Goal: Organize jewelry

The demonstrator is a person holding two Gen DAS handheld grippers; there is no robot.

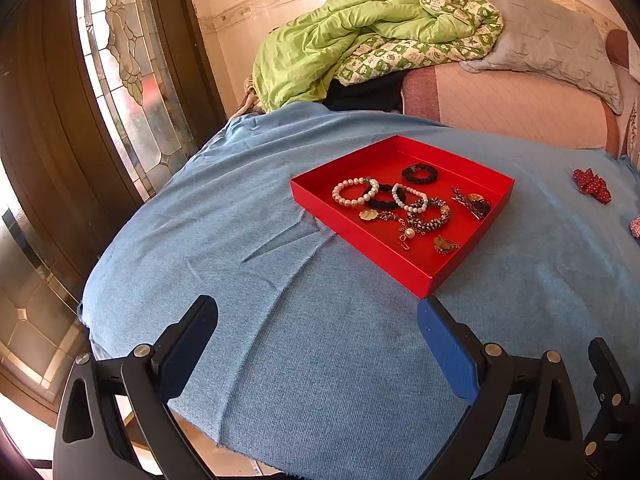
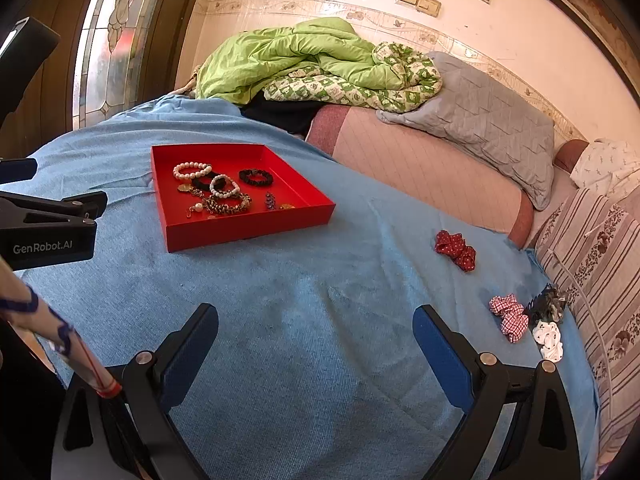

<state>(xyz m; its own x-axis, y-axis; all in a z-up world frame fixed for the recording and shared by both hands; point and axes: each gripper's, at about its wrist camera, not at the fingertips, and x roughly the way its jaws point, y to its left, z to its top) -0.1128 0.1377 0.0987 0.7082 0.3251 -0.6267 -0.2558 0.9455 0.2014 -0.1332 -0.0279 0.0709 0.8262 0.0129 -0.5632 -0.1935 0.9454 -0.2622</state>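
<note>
A red tray (image 1: 360, 232) (image 2: 248, 230) lies on the blue cloth (image 1: 320, 360) (image 2: 304, 320). It holds several pieces: a pearl bracelet (image 1: 354, 192) (image 2: 192, 170), black hair ties (image 1: 419, 173) (image 2: 256, 177), a gold-and-black bracelet (image 1: 430, 216) (image 2: 228, 204) and small gold pieces. A red dotted scrunchie (image 1: 592, 186) (image 2: 456, 250) lies to the tray's right. Nearer the right edge sit a red checked scrunchie (image 2: 510, 316), a white one (image 2: 548, 338) and a dark one (image 2: 548, 302). My left gripper (image 1: 318, 320) is open and empty, near the tray's front corner. My right gripper (image 2: 316, 328) is open and empty over bare cloth.
A green quilt (image 2: 300, 60) and a grey pillow (image 2: 488, 120) lie on the pink bed (image 2: 420, 168) behind the cloth. A glass-panelled door (image 1: 120, 80) stands on the left. A striped floral cover (image 2: 600, 280) borders the right. The left gripper's body (image 2: 48, 224) shows at the right wrist view's left edge.
</note>
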